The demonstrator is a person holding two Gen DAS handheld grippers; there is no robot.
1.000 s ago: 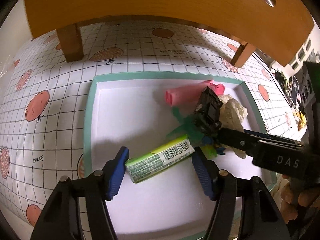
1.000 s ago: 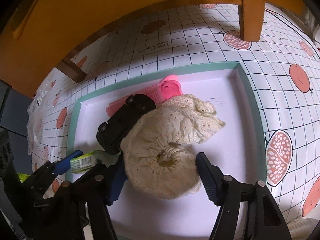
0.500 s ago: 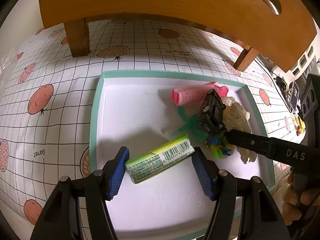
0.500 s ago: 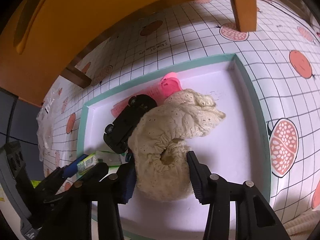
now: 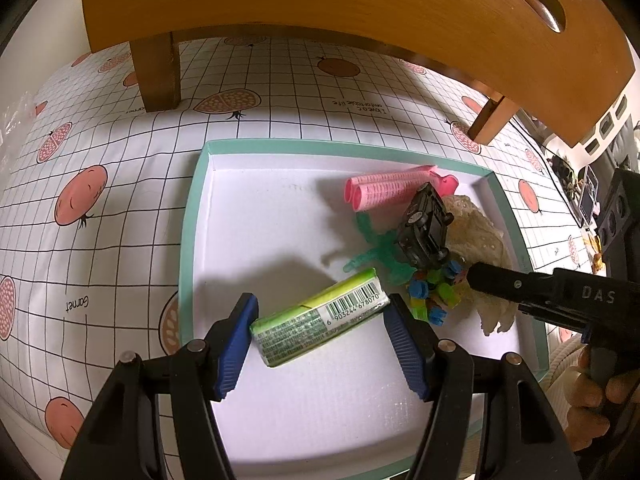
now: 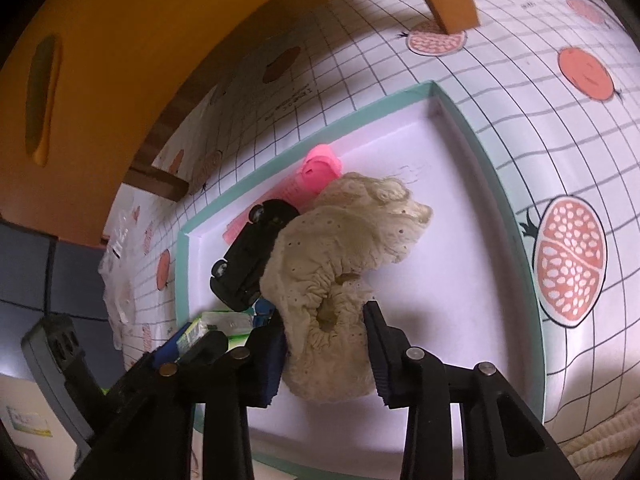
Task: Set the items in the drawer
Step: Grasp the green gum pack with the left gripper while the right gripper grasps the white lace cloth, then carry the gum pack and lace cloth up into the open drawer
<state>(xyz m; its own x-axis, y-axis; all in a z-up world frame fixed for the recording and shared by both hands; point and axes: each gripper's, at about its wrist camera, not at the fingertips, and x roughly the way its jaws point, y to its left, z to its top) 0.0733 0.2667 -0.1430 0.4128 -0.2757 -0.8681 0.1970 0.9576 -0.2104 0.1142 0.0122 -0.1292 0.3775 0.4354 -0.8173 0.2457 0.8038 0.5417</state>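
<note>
A white tray with a teal rim [image 5: 188,248] [image 6: 480,148] lies on the patterned cloth. My left gripper [image 5: 320,332] is shut on a green gum pack [image 5: 320,316], pads against its two ends, just above the tray's near part. Behind it lie pink hair rollers [image 5: 384,190], a black toy car [image 5: 424,228], a translucent green figure [image 5: 376,252] and several small coloured blocks [image 5: 432,300]. My right gripper [image 6: 326,352] is shut on a cream scrunchie [image 6: 340,240], which leans against the car [image 6: 252,256] and rollers [image 6: 320,168].
A wooden stand spans the far side, with one leg [image 5: 156,68] at the left and one [image 5: 488,120] at the right. The pomegranate-print tablecloth [image 5: 100,200] surrounds the tray. A person's hand [image 5: 600,384] holds the right gripper's handle at the right edge.
The right gripper's fingers have narrowed onto the scrunchie. The left gripper has drawn back toward the tray's near side, the gum pack staying between its pads.
</note>
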